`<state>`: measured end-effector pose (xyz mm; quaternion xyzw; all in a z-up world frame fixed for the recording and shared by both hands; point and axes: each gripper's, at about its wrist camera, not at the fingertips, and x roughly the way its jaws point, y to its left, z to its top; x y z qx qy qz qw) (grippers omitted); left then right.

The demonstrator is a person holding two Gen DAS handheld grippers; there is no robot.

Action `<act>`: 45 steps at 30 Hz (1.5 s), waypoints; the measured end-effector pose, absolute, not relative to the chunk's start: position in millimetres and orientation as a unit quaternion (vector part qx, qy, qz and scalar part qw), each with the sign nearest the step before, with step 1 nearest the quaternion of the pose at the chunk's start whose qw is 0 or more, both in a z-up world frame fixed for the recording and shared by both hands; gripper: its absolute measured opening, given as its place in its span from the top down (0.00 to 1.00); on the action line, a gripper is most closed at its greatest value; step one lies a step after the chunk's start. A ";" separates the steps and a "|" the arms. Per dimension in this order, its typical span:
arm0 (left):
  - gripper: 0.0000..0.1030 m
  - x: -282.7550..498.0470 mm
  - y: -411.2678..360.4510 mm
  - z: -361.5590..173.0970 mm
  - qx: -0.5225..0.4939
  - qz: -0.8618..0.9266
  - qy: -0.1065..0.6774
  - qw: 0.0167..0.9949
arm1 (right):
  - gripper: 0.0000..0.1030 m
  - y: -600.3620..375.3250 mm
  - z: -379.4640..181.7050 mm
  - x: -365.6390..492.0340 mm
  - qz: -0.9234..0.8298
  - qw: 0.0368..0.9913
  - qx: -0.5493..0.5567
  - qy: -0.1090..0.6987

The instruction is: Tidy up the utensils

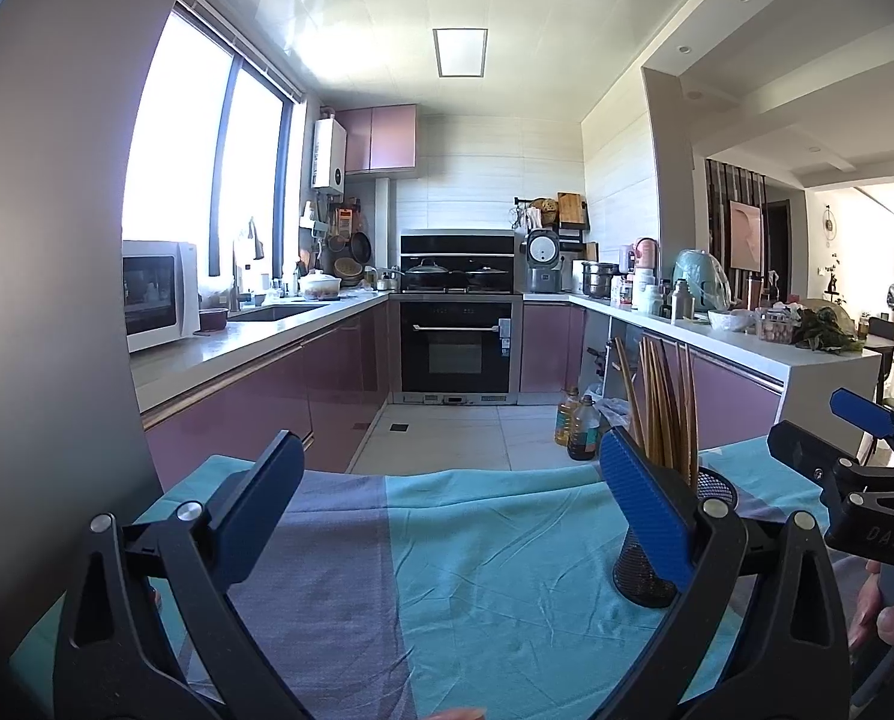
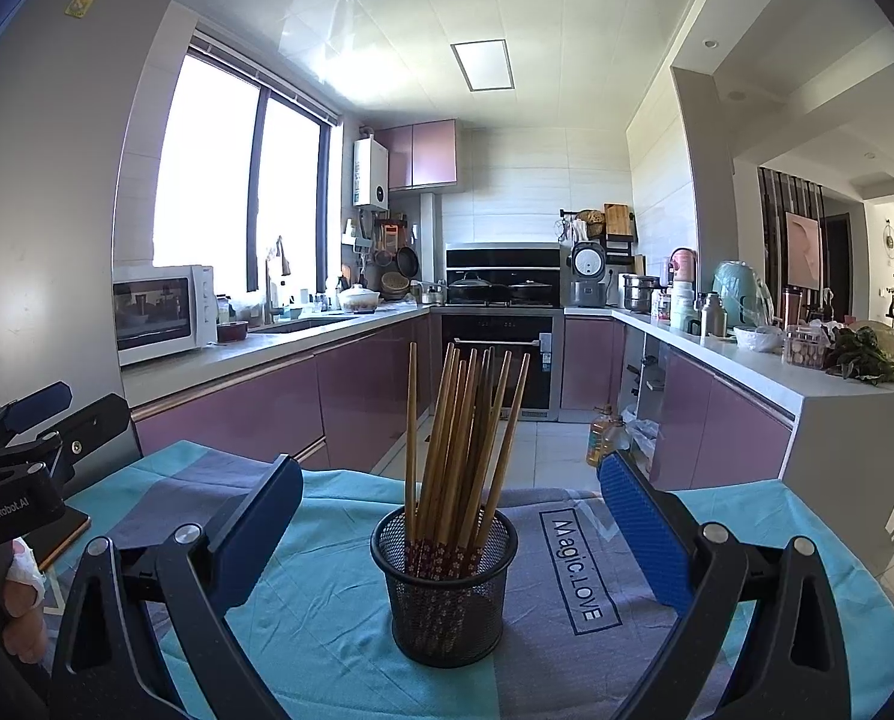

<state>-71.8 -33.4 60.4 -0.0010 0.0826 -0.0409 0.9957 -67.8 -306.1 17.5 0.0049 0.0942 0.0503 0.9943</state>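
Note:
A black mesh cup (image 2: 445, 588) stands upright on the teal and grey cloth (image 2: 327, 600), holding several wooden chopsticks (image 2: 459, 438) with patterned red ends down. My right gripper (image 2: 447, 516) is open, its blue fingers (image 2: 639, 528) wide on either side of the cup and not touching it. In the left wrist view the same mesh cup (image 1: 642, 576) sits partly hidden behind the right finger, with the chopsticks (image 1: 663, 402) sticking up. My left gripper (image 1: 453, 498) is open over bare cloth (image 1: 477, 570), with nothing between its fingers. The right gripper's body (image 1: 867, 480) shows at the far right.
The cloth-covered table ends just ahead, with tiled floor beyond. Purple cabinets and white counters run along both sides, an oven (image 2: 498, 360) at the back. Oil bottles (image 1: 576, 426) stand on the floor. A microwave (image 2: 159, 312) sits on the left counter. A person's hand (image 1: 885, 612) grips the right handle.

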 end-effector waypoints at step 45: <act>0.06 -73.0 -36.6 62.4 0.005 -0.031 0.072 0.997 | 0.07 -305.5 19.2 -65.8 0.050 0.994 0.005 0.093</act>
